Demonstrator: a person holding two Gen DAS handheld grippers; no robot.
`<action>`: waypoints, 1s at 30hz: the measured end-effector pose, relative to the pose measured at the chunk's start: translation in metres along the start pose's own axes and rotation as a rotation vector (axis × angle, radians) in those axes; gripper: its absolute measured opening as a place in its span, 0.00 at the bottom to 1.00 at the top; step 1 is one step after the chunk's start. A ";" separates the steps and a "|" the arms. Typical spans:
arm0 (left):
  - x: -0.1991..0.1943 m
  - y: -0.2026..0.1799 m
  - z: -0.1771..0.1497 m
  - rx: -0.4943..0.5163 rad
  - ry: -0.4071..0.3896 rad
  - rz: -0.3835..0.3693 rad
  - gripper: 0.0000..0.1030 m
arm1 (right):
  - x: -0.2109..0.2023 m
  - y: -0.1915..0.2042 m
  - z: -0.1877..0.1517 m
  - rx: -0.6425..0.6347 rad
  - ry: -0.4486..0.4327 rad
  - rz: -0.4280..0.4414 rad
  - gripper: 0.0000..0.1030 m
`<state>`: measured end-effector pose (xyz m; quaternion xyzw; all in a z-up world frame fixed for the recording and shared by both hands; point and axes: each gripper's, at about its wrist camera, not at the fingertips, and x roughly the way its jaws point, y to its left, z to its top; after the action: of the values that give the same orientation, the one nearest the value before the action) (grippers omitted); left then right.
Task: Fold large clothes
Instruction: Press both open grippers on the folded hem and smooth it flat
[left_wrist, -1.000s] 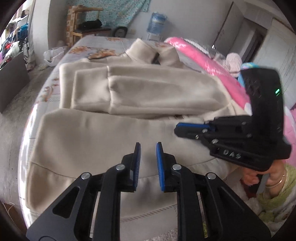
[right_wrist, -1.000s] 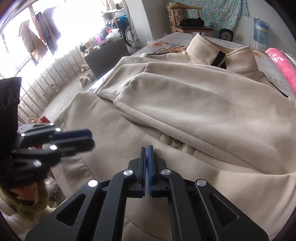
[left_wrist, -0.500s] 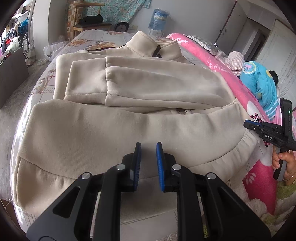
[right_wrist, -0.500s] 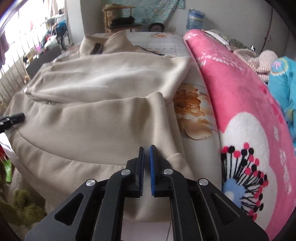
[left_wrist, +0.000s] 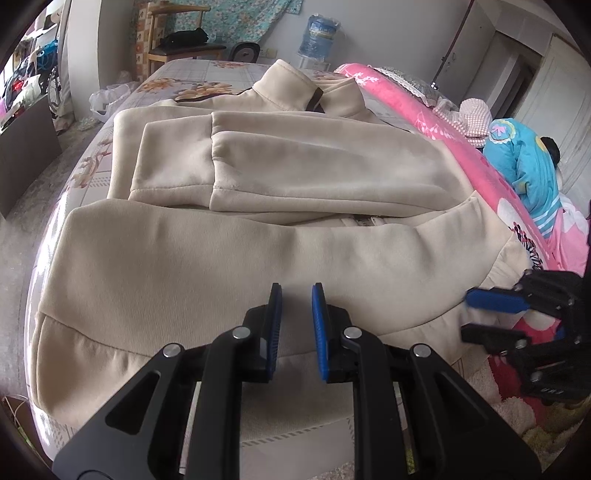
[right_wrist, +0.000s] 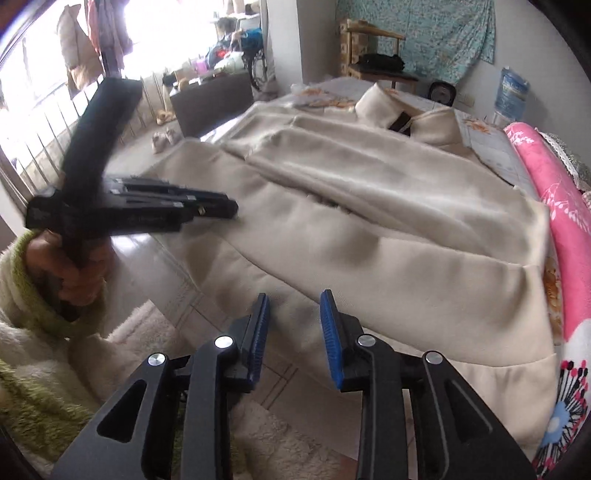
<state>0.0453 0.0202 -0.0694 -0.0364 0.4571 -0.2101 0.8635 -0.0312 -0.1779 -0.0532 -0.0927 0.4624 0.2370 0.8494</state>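
My left tool (left_wrist: 296, 325) hangs narrow and empty, my right tool (right_wrist: 294, 332) is opening, empty; ahead on the bed (left_wrist: 207, 74) lies the beige fleece jacket (left_wrist: 258, 236), sleeves folded in, body fold left.

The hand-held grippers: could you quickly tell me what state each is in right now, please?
Left hand-held gripper: slightly open, holding nothing, above the beige jacket.
Right hand-held gripper: jaws opening, nothing between them, near the jacket's hem.
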 end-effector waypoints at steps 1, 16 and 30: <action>0.000 0.001 0.000 -0.003 0.003 0.000 0.15 | 0.011 0.001 -0.004 0.007 0.035 -0.003 0.28; 0.001 0.000 0.002 -0.010 0.026 -0.007 0.16 | -0.019 -0.123 -0.041 0.420 0.033 -0.391 0.52; 0.002 -0.028 0.021 0.138 0.040 0.231 0.74 | -0.028 -0.074 0.017 0.356 -0.089 -0.266 0.77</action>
<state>0.0534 -0.0084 -0.0517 0.0800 0.4600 -0.1408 0.8730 0.0051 -0.2450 -0.0250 0.0091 0.4426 0.0418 0.8957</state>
